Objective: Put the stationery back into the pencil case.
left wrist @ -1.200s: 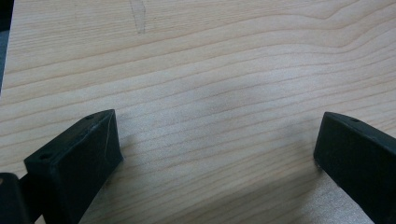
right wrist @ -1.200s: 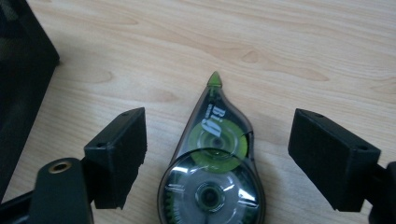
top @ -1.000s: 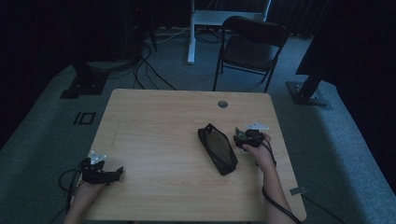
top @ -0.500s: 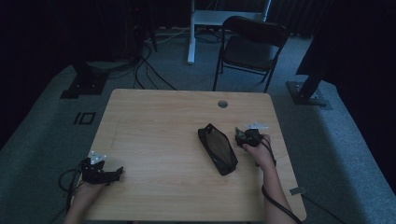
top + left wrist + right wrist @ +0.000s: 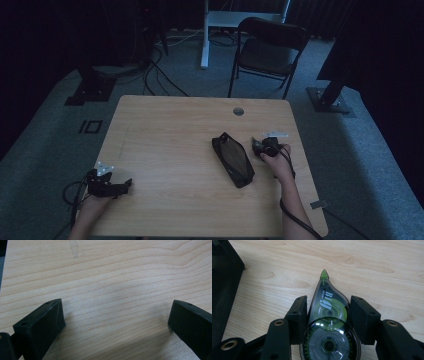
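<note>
Right gripper (image 5: pixel 328 315): jaws have just been closing and now press both flanks of the correction tape dispenser; seen also in the high view (image 5: pixel 264 146), at the right side of the table, held in the person's right hand (image 5: pixel 278 162).
Correction tape dispenser (image 5: pixel 328 322): clear, teardrop-shaped body with green inner wheels and a green tip; lies flat on the table between the right gripper's pads, tip pointing away from the gripper.
Pads of right gripper (image 5: pixel 298 315): in contact with the dispenser's widest part, one on each side.
Black pouch (image 5: pixel 233 159): flat, oblong, lying at an angle on the table just beside the right gripper, on its left in the high view; a dark edge of it enters the right gripper view (image 5: pixel 223 287) at far left.
Left gripper (image 5: pixel 116 322): jaws wide apart, bare wood between them; in the high view (image 5: pixel 120 186) it rests at the near left corner of the table, well apart from the pouch.
Table (image 5: pixel 170 130): light wood grain, with a round cable hole (image 5: pixel 238 111) near the far edge.
Chair (image 5: pixel 267 47): dark folding type, standing on the floor beyond the table.
</note>
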{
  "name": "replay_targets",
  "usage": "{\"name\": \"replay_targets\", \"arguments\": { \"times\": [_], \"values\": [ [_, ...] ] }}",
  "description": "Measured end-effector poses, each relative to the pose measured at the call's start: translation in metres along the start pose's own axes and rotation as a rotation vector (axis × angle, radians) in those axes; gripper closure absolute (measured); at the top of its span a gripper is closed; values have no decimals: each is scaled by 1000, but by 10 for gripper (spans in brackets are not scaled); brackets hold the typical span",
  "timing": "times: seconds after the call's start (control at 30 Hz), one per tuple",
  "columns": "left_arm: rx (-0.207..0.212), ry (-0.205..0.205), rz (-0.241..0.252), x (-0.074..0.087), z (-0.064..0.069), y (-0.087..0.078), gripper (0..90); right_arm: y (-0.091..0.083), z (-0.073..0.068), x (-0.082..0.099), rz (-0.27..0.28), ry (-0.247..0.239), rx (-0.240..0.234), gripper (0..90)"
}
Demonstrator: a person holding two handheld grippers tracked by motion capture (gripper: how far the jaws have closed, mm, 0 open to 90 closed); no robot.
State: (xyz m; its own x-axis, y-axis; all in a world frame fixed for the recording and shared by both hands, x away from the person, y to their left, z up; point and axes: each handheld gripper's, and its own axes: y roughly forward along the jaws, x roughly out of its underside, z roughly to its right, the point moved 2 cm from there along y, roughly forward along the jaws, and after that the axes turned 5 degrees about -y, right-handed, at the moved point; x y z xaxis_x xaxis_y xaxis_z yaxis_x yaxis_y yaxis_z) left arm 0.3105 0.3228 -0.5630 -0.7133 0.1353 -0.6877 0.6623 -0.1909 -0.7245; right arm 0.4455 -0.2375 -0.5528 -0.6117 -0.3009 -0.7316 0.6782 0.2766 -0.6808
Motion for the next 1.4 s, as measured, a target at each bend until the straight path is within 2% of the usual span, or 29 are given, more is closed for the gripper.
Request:
{"name": "replay_targets", "arguments": {
  "times": [0.2,0.43,0.63,0.67,0.8,0.9,1.07,1.4],
  "values": [
    [0,0,0,0,0,0,7,-10,4,-4,-3,2,16,496],
    [0,0,0,0,0,0,7,-26,2,-11,10,5,40,497],
    [0,0,0,0,0,0,7,-38,-3,-20,35,33,25,498],
    [0,0,0,0,0,0,7,-40,-5,-21,37,26,23,498],
    [0,0,0,0,0,0,7,-50,-14,-30,56,6,16,499],
    [0,0,0,0,0,0,7,-56,-21,-36,74,11,-5,499],
    [0,0,0,0,0,0,7,-66,-30,-45,96,19,-15,499],
    [0,0,0,0,0,0,7,-78,-52,-58,103,2,-43,500]
  ]
}}
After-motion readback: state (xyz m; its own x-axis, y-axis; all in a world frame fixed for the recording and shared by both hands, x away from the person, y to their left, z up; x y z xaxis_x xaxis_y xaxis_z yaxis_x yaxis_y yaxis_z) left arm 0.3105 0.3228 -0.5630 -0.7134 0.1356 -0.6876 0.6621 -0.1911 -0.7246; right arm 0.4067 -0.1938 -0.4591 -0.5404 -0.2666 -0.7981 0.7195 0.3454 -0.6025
